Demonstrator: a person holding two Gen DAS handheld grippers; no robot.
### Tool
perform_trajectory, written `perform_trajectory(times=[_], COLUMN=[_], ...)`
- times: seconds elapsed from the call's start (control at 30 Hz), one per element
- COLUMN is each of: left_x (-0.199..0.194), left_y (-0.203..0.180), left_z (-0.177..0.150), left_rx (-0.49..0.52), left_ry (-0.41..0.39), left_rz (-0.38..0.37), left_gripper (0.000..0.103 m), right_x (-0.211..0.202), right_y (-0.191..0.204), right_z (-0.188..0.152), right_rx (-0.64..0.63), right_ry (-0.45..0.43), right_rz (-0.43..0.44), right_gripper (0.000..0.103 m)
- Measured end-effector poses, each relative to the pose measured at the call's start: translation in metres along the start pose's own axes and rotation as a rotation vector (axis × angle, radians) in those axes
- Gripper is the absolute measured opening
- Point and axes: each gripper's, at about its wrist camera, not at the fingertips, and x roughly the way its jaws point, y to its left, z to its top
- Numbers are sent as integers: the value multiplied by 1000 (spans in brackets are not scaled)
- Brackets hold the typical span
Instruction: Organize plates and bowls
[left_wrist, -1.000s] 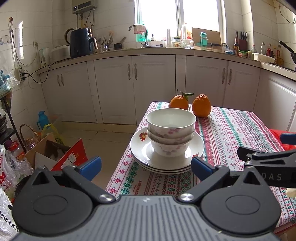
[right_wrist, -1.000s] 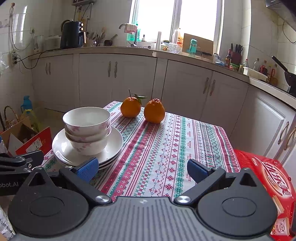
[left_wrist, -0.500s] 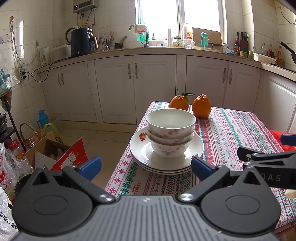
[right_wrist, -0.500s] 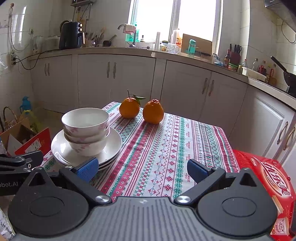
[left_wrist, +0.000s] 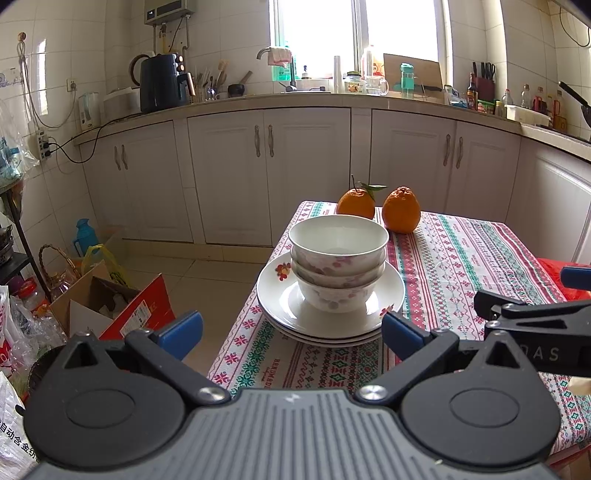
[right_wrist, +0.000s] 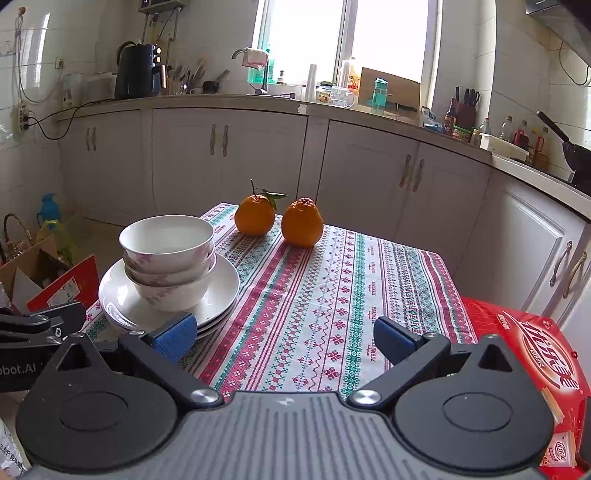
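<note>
Three white floral bowls (left_wrist: 338, 254) (right_wrist: 168, 251) sit nested on a stack of white plates (left_wrist: 280, 295) (right_wrist: 225, 284) at the left side of a table with a patterned cloth (left_wrist: 461, 254) (right_wrist: 332, 295). My left gripper (left_wrist: 291, 328) is open, held back from the table's near edge in line with the stack, with nothing between its blue pads. My right gripper (right_wrist: 284, 334) is open too, over the near middle of the cloth, to the right of the stack. Each gripper shows at the edge of the other's view.
Two oranges (left_wrist: 380, 208) (right_wrist: 279, 219) stand at the far end of the table. A red snack box (right_wrist: 535, 358) lies at the near right. Cardboard boxes and bags (left_wrist: 107, 306) crowd the floor on the left. White cabinets (left_wrist: 266, 166) line the far wall.
Almost nothing has moved. The right wrist view has crept slightly rightward, so the stack sits a little further left in it.
</note>
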Motion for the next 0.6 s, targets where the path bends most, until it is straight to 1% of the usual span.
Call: perform_trajectory(times=[0.6], left_x=[0], left_y=[-2], left_z=[1], left_rx=[1], left_ry=[6], left_rz=[-3], left_gripper=[102], right_x=[0], right_y=[-1], right_z=[0], right_rx=[6], right_ry=[0], right_rz=[-7], right_gripper=[103])
